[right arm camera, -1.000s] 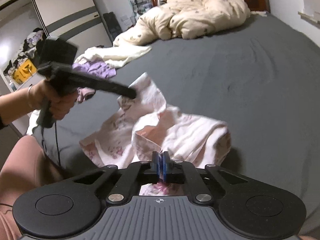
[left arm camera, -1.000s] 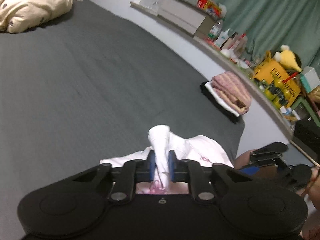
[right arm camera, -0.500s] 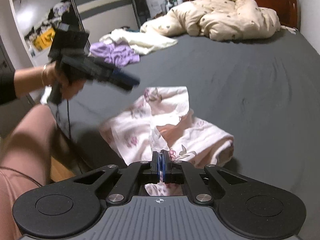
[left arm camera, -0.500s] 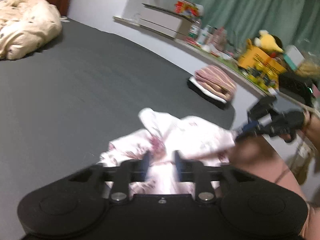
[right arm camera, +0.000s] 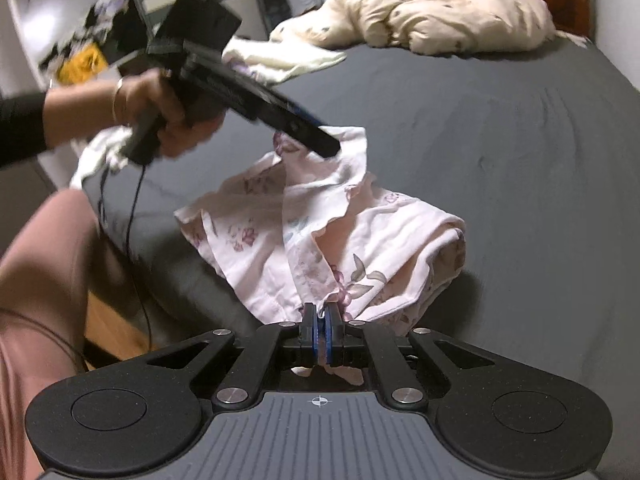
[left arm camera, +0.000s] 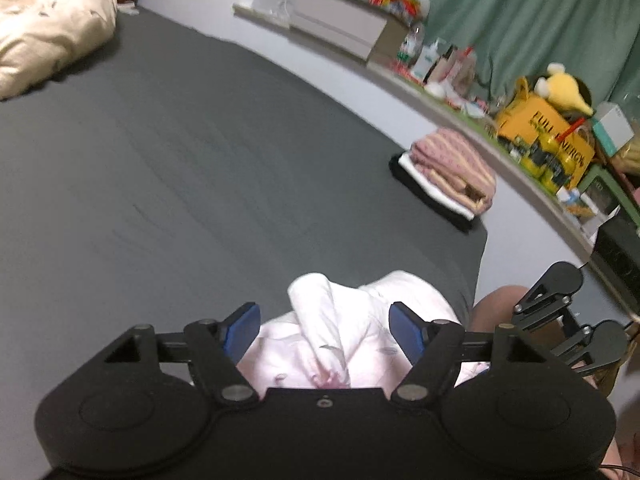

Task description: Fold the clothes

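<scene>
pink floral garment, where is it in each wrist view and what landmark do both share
Left wrist: pink floral garment bottom centre, between the opening left gripper pads, untouched.
Right wrist: garment centre, its edge clamped in the right gripper.
Shared landmark: cream duvet at the bed's far end.

left tongs (left arm camera: 325, 328) opening, released the garment (left arm camera: 340, 332).

Left gripper (left arm camera: 325, 330) opening, right gripper (right arm camera: 321, 330) clamped.

cream duvet (right arm camera: 436, 12) bunched on the grey bed (left arm camera: 180, 152); green curtain (left arm camera: 520, 12) behind.
</scene>
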The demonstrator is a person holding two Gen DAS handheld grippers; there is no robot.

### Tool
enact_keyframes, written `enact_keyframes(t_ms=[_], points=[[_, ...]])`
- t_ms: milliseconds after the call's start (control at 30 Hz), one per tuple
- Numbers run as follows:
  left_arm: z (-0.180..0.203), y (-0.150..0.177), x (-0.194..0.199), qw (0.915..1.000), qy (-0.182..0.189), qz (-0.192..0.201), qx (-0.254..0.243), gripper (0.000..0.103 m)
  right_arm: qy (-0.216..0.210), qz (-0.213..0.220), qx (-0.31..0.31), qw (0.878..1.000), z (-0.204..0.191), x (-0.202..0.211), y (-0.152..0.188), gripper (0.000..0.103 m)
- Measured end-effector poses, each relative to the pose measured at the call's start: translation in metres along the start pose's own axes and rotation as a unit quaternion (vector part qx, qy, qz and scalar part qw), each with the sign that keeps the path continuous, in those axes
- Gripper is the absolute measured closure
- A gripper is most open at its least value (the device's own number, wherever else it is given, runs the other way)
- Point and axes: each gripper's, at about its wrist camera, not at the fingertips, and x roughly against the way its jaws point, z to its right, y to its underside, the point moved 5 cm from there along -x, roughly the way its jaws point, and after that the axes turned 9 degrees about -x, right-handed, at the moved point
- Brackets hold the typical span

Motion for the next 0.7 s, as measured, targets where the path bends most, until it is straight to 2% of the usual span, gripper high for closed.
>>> enact_keyframes(t_ms=[33, 67, 200, 300, 433, 633, 700], points=[[0.001, 0.001, -0.003, 1.0000, 0.004, -0.001, 0.002, 0.051, -0.003, 0.003, -0.011, 1.000, 0.001, 0.002, 0.000, 0.100], [0.003, 0.002, -0.006, 1.0000, 0.008, -0.001, 0.003, 0.064, -0.005, 0.005, -0.019, 1.000, 0.002, 0.004, 0.000, 0.100], [0.009, 0.010, -0.001, 0.9997, 0.025, 0.003, -0.003, 0.096, -0.011, 0.014, -0.046, 0.999, 0.004, 0.012, 0.000, 0.100], [0.017, 0.016, 0.010, 0.9992, 0.033, 0.005, -0.022, 0.099, -0.010, 0.020, -0.059, 0.998, 0.003, 0.015, 0.002, 0.100], [0.033, 0.034, 0.036, 0.9971, 0.025, -0.009, -0.072, 0.099, -0.011, 0.022, -0.052, 0.998, -0.001, 0.020, 0.003, 0.100], [0.043, 0.078, 0.073, 0.9946, 0.029, -0.026, -0.097, 0.099, -0.003, 0.008, -0.044, 0.999, 0.000, 0.016, 0.006, 0.100], [0.038, 0.090, 0.076, 0.9957, 0.020, -0.036, -0.083, 0.099, -0.001, -0.002, -0.043, 0.999, 0.000, 0.013, 0.006, 0.100]])
